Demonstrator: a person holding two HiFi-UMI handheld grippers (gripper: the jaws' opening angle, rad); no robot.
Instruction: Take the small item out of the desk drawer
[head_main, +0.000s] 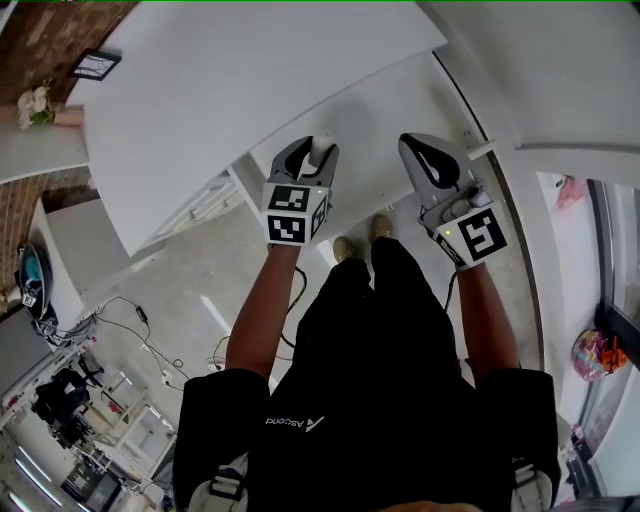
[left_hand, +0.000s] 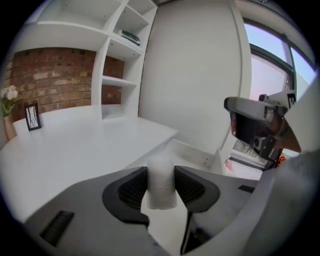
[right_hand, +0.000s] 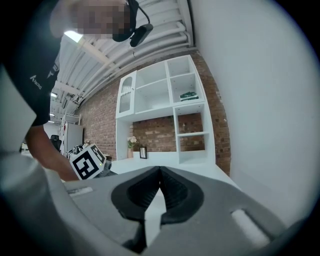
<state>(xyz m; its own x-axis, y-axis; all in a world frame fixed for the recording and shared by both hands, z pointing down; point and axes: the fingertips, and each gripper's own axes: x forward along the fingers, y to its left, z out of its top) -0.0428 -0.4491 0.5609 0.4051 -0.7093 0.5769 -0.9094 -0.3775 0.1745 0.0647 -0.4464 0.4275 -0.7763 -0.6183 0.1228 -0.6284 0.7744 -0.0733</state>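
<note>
the taking-out looks largely done: the left hand-held gripper (left_hand: 160, 171) clamps the small white item (left_hand: 161, 192) in the air near the desk (left_hand: 75, 145) corner, while the right hand-held gripper (right_hand: 160, 172) is closed and empty.

Two grey plastic grippers are showing: left gripper (head_main: 318, 150), right gripper (head_main: 425, 150). One small white cylindrical item (left_hand: 161, 182) is sitting between the left fingers (left_hand: 131, 189). Beyond them, one white desk (left_hand: 75, 145) and one black picture frame (left_hand: 33, 116) are standing.
</note>
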